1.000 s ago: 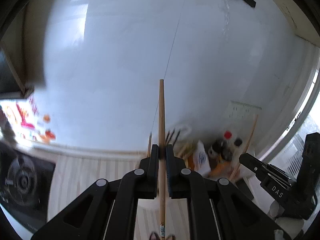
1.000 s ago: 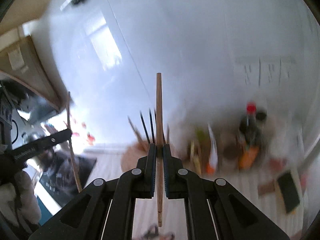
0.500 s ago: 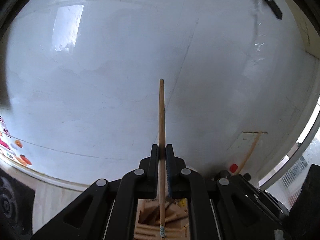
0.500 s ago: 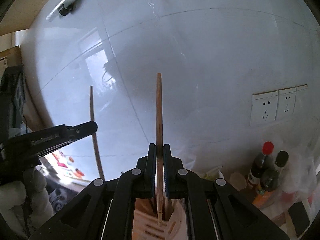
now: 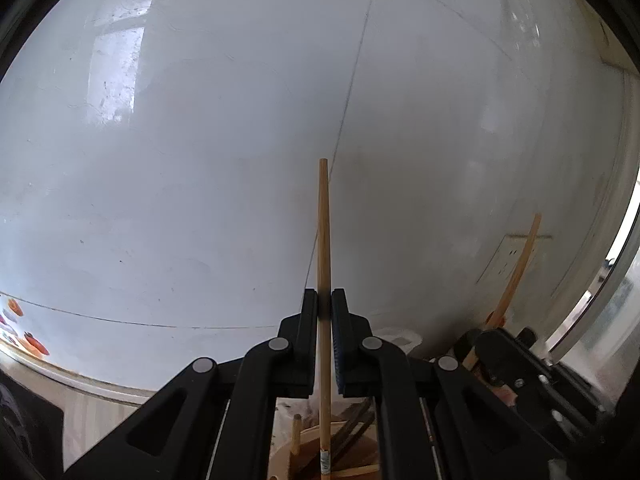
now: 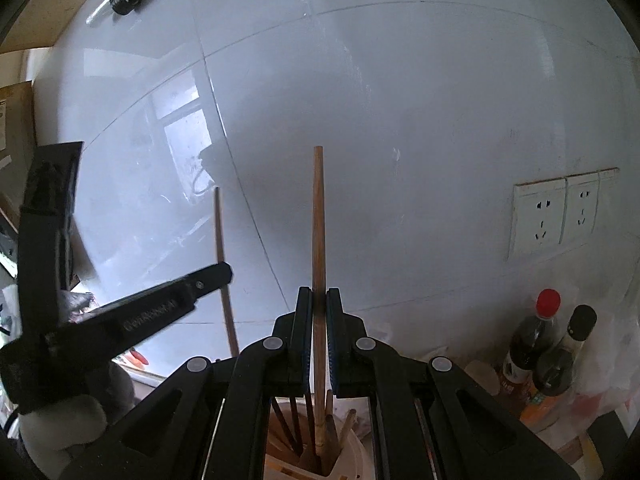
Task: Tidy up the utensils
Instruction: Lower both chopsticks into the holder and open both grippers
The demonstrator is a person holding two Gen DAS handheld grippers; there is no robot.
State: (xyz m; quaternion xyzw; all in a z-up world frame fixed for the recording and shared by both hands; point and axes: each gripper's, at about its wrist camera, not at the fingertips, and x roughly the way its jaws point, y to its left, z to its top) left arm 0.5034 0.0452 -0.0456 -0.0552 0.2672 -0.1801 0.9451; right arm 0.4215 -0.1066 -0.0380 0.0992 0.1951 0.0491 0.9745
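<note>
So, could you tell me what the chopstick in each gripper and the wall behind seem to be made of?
Left gripper's chopstick: pale, matte yellowish stick, likely bamboo or wood. Right gripper's chopstick: browner, likely wood. Wall: glossy white tile, judging by window reflections and grout lines.

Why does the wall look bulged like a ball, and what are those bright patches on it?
Left wrist view: fisheye lens curves the glossy white tiled wall; the bright patch is window glare. Right wrist view: same bulge, a window reflection, everything sharp, including the slim wooden chopstick.

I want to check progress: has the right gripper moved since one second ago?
Yes. The right gripper has come closer to the utensil holder, which is now directly below its chopstick.
</note>
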